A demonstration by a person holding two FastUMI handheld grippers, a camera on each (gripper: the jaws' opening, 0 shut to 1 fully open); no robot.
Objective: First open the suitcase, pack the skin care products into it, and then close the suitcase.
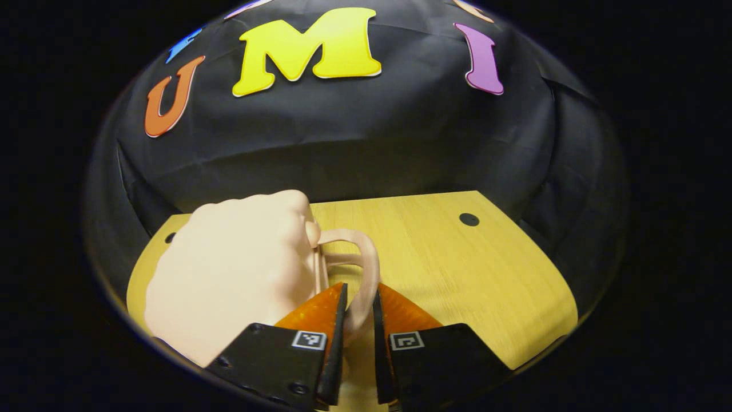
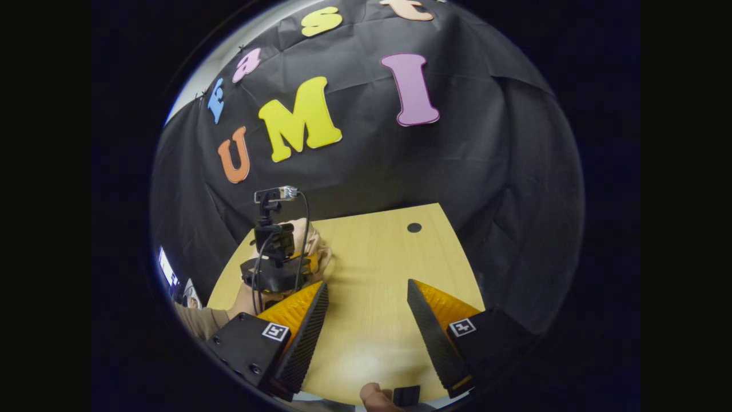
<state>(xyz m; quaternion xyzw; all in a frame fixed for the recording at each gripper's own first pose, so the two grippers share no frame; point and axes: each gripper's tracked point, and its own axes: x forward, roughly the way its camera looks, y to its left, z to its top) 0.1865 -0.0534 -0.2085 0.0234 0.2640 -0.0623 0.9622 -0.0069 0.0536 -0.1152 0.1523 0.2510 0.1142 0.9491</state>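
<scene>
A wooden table (image 1: 457, 269) was seen set against the booth's black cloth wall (image 1: 343, 143), with a small dark hole (image 1: 469, 219) near its far edge. In the left gripper view, a pale pink suitcase (image 1: 229, 274) was found on the left part of the table, closed as far as could be told, its rounded shell turned toward the camera. A looped handle (image 1: 360, 269) of the same pale colour stood out from the suitcase's right side. The left gripper (image 1: 359, 306) was drawn in narrowly, and the near part of the handle loop was held between its two fingers, both seemingly pressed on it.

In the right gripper view, the right gripper (image 2: 366, 297) was held above bare table (image 2: 372, 269) with its fingers spread wide and nothing between them. Farther off to its left, the other gripper's body with its camera and cable (image 2: 274, 240) was seen at the suitcase, and a sleeve (image 2: 200, 320) lay at the table's near left edge. No skin care products could be made out.
</scene>
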